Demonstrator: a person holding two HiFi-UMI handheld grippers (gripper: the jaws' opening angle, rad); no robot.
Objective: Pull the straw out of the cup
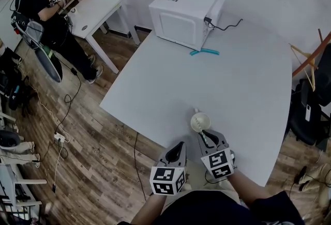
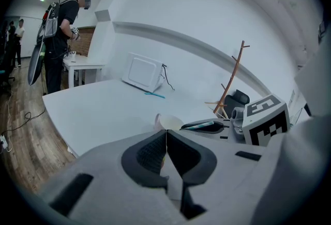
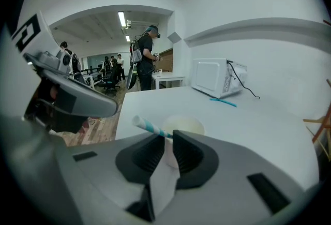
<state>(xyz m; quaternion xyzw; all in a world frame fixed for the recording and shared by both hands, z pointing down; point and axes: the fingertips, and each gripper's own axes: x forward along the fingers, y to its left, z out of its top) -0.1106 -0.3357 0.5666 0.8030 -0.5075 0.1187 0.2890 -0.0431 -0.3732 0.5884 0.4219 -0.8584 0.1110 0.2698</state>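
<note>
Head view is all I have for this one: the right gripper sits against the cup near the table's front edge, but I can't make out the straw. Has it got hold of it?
Observer: Yes. The right gripper view shows the right gripper closed on a teal-and-white striped straw. The straw's free end sticks out to the left of the jaws, just in front of the cup.
Operator: And the left gripper, is it helping?
Observer: No. The left gripper view shows the left gripper with its jaws shut together and nothing between them.
</note>
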